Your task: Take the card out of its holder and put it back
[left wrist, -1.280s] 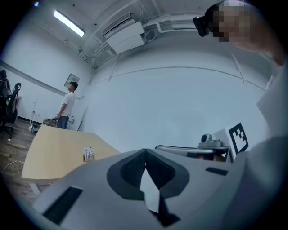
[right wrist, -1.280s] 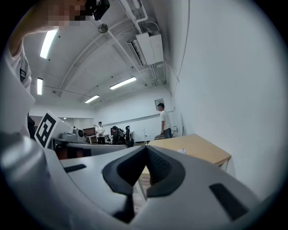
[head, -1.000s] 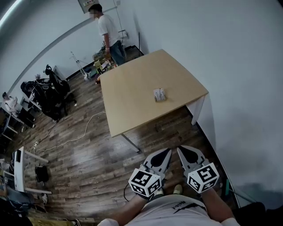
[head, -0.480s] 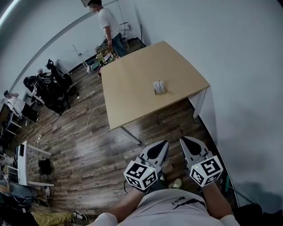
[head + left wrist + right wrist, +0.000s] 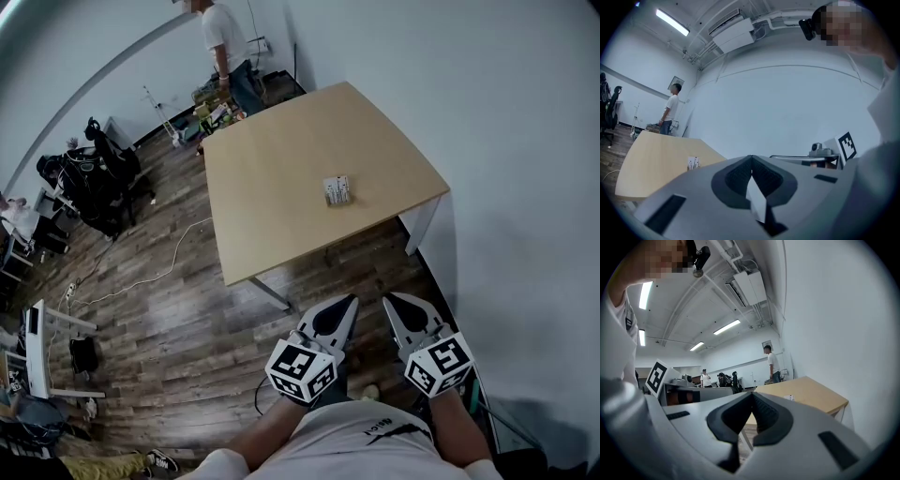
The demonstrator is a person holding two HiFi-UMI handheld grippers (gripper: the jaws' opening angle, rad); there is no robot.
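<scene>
The card holder [image 5: 337, 190] is a small white stand with a card in it, upright on the pale wooden table [image 5: 281, 216] towards its right edge. It also shows small and far off in the left gripper view [image 5: 693, 163] and in the right gripper view [image 5: 790, 397]. My left gripper [image 5: 351, 301] and right gripper [image 5: 390, 298] are side by side close to my body, over the floor in front of the table and well short of the holder. Both are shut with nothing between the jaws [image 5: 751, 157] [image 5: 751, 393].
A person [image 5: 221, 39] stands at the table's far corner beside clutter on the floor. Black chairs and gear [image 5: 94, 173] stand at the left, and a white cable [image 5: 159, 272] lies on the wood floor. A white wall [image 5: 506, 187] runs close along the table's right side.
The head view has shifted slightly, so the table sits a little differently in the frame. Both grippers stay shut near my body, and the holder has not moved.
</scene>
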